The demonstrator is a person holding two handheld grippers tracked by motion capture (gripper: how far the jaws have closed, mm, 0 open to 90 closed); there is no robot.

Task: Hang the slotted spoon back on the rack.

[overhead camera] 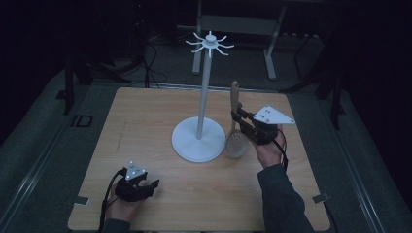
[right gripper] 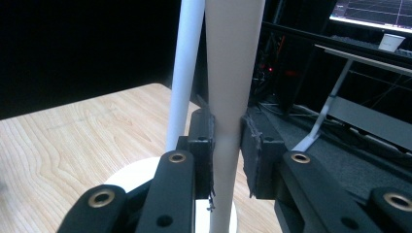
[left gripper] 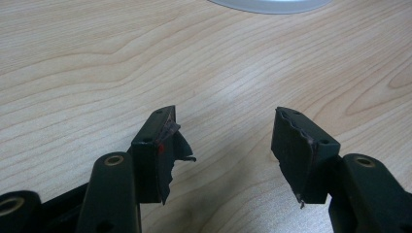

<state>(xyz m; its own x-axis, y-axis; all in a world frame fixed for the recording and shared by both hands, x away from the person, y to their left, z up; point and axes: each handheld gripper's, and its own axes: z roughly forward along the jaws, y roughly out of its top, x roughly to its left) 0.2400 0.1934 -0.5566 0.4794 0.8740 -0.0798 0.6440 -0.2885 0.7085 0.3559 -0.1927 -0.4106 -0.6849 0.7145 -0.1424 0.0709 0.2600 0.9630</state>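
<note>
- right gripper [overhead camera: 239,120] clamps the wooden spoon [overhead camera: 234,127] by its handle, spoon upright (bowl down, at the table [overhead camera: 145,121]) just right of the white stand [overhead camera: 200,131]
- left gripper [overhead camera: 151,187] rests on table near the front-left corner, jaws wide apart, nothing between them

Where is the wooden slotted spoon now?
In the high view, the wooden slotted spoon stands upright right of the white stand, held by the right gripper, bowl down beside the stand's round base.
</note>
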